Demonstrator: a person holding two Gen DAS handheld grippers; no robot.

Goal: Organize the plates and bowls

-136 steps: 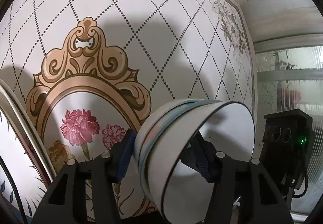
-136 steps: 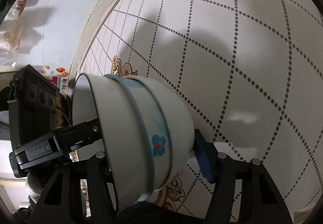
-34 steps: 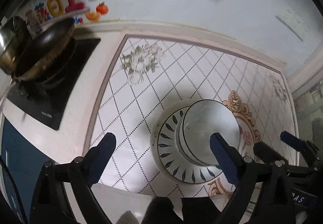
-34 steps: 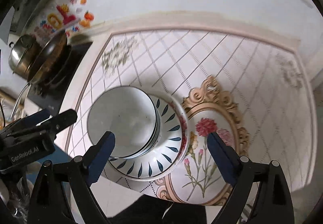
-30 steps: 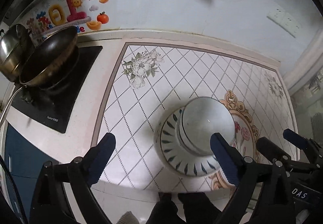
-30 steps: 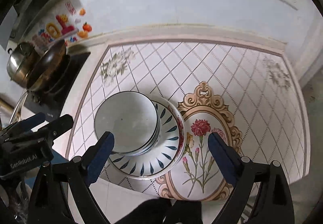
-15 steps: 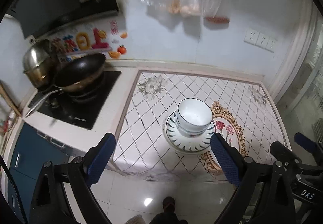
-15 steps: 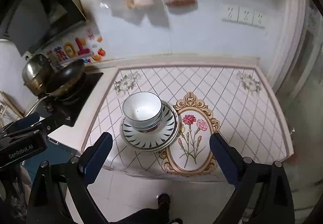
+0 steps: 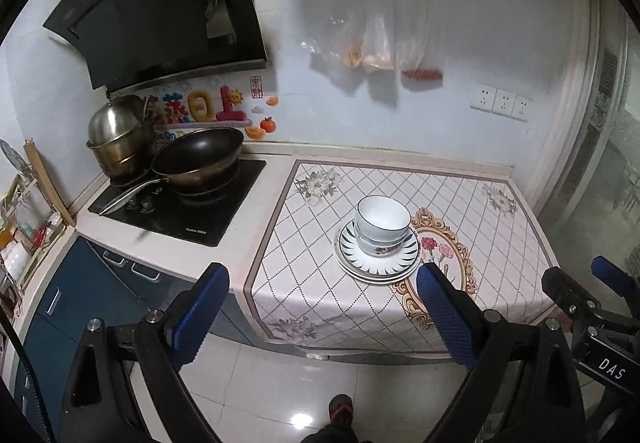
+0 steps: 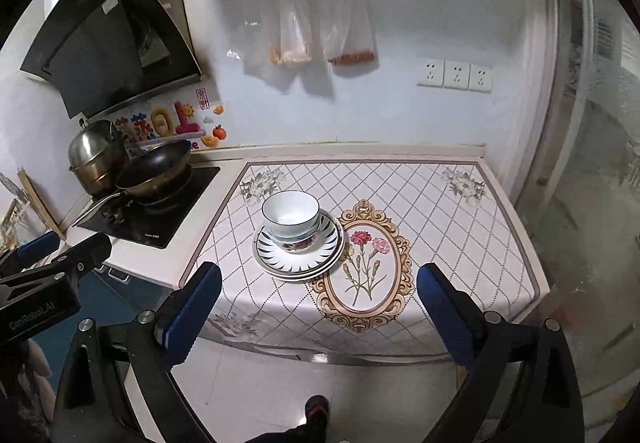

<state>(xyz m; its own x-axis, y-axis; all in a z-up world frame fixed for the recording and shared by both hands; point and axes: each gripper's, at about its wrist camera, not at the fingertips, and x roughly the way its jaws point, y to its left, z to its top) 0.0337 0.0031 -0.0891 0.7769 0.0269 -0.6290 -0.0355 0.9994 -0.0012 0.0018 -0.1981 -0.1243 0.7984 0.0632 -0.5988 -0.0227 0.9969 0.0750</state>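
A stack of white bowls (image 9: pixel 382 224) (image 10: pixel 291 219) sits on a stack of plates (image 9: pixel 378 261) (image 10: pixel 298 261) with a dark leaf pattern, on the counter's patterned cloth. My left gripper (image 9: pixel 322 317) is open and empty, held back from the counter above the floor. My right gripper (image 10: pixel 318 313) is open and empty too, also well back from the stack. The right gripper (image 9: pixel 596 307) shows at the right edge of the left wrist view, and the left gripper (image 10: pixel 52 263) at the left edge of the right wrist view.
A cooktop (image 9: pixel 180 203) with a dark wok (image 9: pixel 198 159) and a steel pot (image 9: pixel 116 139) stands left of the cloth. A range hood (image 9: pixel 160 11) hangs above it. Plastic bags (image 9: pixel 380 31) hang on the wall. A glass door (image 10: pixel 600 163) is at the right. Tiled floor (image 9: pixel 280 383) lies below.
Both grippers let go of the bowls, opened and pulled far back and up from the counter. The bowls now rest stacked on the plates.
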